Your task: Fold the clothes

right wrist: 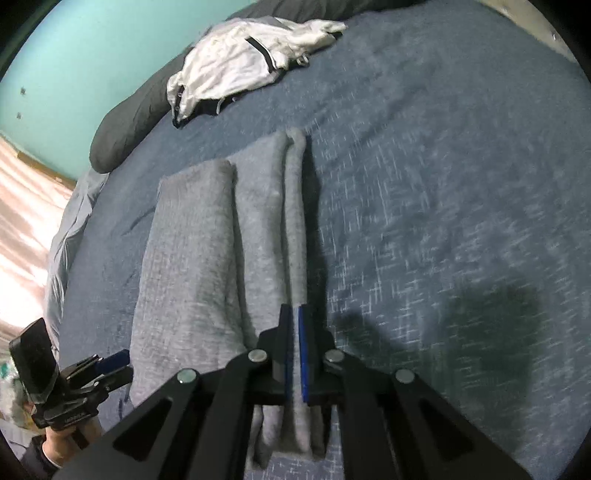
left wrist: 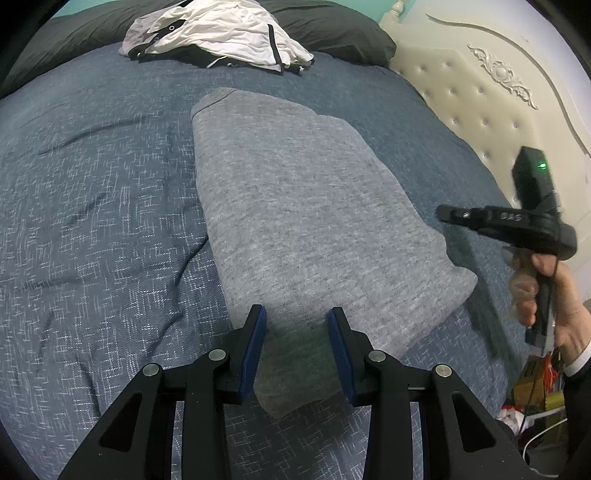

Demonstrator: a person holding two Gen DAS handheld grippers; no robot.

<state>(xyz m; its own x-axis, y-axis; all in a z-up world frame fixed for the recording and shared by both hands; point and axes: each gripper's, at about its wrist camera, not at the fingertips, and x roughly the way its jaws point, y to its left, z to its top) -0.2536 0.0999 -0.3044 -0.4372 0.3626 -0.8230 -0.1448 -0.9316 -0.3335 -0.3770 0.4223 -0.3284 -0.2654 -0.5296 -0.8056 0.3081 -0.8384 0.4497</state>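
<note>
Both grippers work over the bed (left wrist: 92, 184): the left gripper (left wrist: 297, 321) hangs spread above the near end of the grey garment (left wrist: 295, 206), gripping nothing, likely steadying. Right gripper (right wrist: 294, 325), jaws pressed together, pinches the garment's long edge nearest the headboard (left wrist: 480, 103), probably to fold it over.

The near end of the grey garment (right wrist: 192, 266) is running under the right gripper (right wrist: 294, 314) in the right wrist view, so its hem is hiding there. The blue bedspread (right wrist: 443, 192) is smearing with motion blur on that side. In the left wrist view the right gripper (left wrist: 448, 214) is blurring, and so is the hand (left wrist: 546, 295) holding it. Clutter (left wrist: 535, 391) beside the bed is getting cut off by the edge, too small to identify. The white garment (left wrist: 221, 33) is crumpling over black cloth, hiding its shape.
</note>
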